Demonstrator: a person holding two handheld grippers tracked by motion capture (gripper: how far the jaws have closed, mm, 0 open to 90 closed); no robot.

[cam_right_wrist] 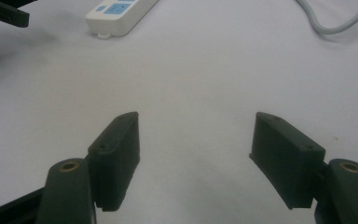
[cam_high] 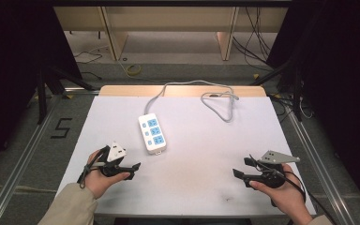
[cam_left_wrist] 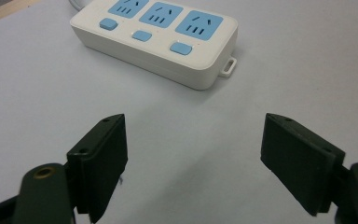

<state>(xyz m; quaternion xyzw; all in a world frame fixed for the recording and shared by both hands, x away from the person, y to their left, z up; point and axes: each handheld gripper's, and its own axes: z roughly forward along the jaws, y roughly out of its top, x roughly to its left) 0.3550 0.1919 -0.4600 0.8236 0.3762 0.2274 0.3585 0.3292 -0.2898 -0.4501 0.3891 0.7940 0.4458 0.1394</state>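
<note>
— What do we see at the claws?
— Our left gripper point(cam_high: 130, 169) and right gripper point(cam_high: 242, 173) both gape wide, holding nothing, above the white table point(cam_high: 206, 154).
— And beyond?
— The white power strip point(cam_high: 152, 133) lies just ahead of our left gripper, its grey cord point(cam_high: 218, 101) looping rearward. We see cables on the floor.

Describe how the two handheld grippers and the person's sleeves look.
Both are black. The left gripper carries a white-and-grey three-cornered plate on top and a black cable looping at the wrist. The right gripper has a flatter grey three-cornered plate and thin black cables trailing behind it. Seen close up, each one's jaws are dark, flat rectangular blocks with small screw holes, on arms with brass-ringed pivots. A beige sleeve covers the left forearm.
</note>
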